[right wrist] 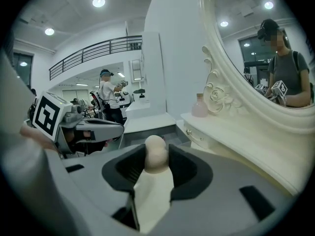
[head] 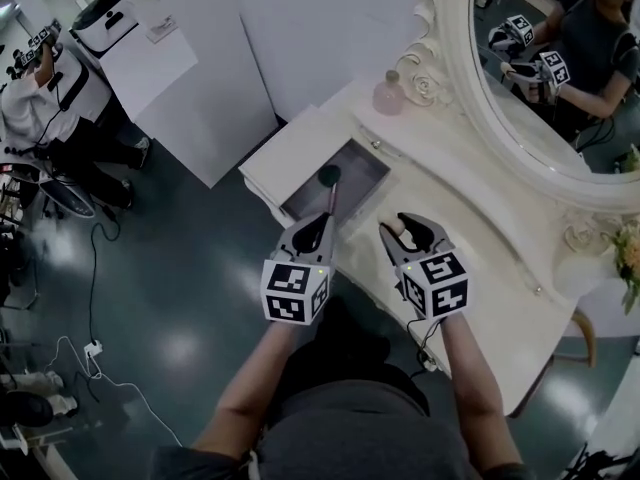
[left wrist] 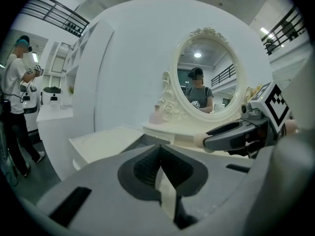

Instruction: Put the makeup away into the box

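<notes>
My right gripper (head: 405,230) (right wrist: 156,156) is shut on a beige makeup sponge (head: 397,229) (right wrist: 156,150), whose rounded end sticks out past the jaws. It hovers over the cream vanity top (head: 480,268), just right of an open grey drawer (head: 358,168). My left gripper (head: 322,226) (left wrist: 160,167) hangs at the drawer's near edge, jaws together with nothing visible between them. A brush with a black head (head: 328,176) and a pinkish handle shows in the drawer just beyond its tip; I cannot tell if they touch. The left gripper view shows the right gripper (left wrist: 231,135) close alongside.
A pink bottle (head: 388,94) (right wrist: 199,105) stands at the foot of the ornate oval mirror (head: 540,88). A white cabinet (head: 190,58) stands behind the vanity. A person (head: 40,78) works at the far left; cables (head: 95,348) lie on the dark floor.
</notes>
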Action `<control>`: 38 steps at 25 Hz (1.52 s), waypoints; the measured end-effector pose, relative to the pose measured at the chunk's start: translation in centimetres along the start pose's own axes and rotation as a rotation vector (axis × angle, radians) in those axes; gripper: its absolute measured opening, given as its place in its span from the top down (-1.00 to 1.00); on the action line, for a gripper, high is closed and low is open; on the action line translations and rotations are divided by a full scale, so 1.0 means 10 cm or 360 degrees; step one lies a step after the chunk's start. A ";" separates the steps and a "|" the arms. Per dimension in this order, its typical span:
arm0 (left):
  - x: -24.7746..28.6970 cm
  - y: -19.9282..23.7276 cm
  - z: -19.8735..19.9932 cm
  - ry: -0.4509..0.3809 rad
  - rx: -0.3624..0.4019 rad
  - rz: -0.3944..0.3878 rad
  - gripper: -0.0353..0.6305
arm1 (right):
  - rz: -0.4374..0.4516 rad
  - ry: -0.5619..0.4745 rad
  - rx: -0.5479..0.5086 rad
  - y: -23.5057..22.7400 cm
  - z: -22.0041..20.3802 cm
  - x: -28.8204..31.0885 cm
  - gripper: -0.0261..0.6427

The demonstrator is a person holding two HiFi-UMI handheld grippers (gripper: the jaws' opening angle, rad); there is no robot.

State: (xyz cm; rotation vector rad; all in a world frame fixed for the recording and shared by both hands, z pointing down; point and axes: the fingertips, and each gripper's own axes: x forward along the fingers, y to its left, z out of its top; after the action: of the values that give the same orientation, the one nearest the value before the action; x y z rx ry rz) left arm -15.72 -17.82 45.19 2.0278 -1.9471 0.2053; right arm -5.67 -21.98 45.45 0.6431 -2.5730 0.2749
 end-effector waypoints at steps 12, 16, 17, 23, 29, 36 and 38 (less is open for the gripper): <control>0.05 0.68 0.00 0.0003 -0.0064 0.0045 0.88 | -0.0069 0.0143 -0.0066 -0.01 0.21 0.75 0.46; 0.06 0.83 0.04 -0.0011 -0.0099 0.0063 0.88 | -0.0083 0.0198 -0.0116 -0.06 0.25 0.94 0.46; 0.06 0.86 0.05 -0.0014 -0.0103 0.0067 0.88 | -0.0085 0.0215 -0.0129 -0.07 0.26 0.99 0.46; 0.09 1.04 0.08 -0.0021 -0.0118 0.0088 0.88 | -0.0037 0.0319 -0.0286 0.03 0.22 1.26 0.46; 0.13 1.19 0.11 -0.0032 -0.0125 0.0114 0.88 | 0.0106 0.0402 -0.0482 0.35 0.17 1.48 0.46; 0.08 1.33 0.13 -0.0046 -0.0150 0.0154 0.88 | 0.0248 0.0510 -0.0714 0.68 0.02 1.67 0.46; 0.06 1.37 0.12 -0.0050 -0.0155 0.0174 0.88 | 0.0287 0.0535 -0.0730 0.76 -0.04 1.70 0.45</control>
State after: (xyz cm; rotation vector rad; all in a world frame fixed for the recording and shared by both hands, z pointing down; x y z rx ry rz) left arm -29.38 -19.00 46.06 1.8763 -2.0473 0.1022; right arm -22.42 -21.93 53.50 0.1775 -2.2540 -0.1409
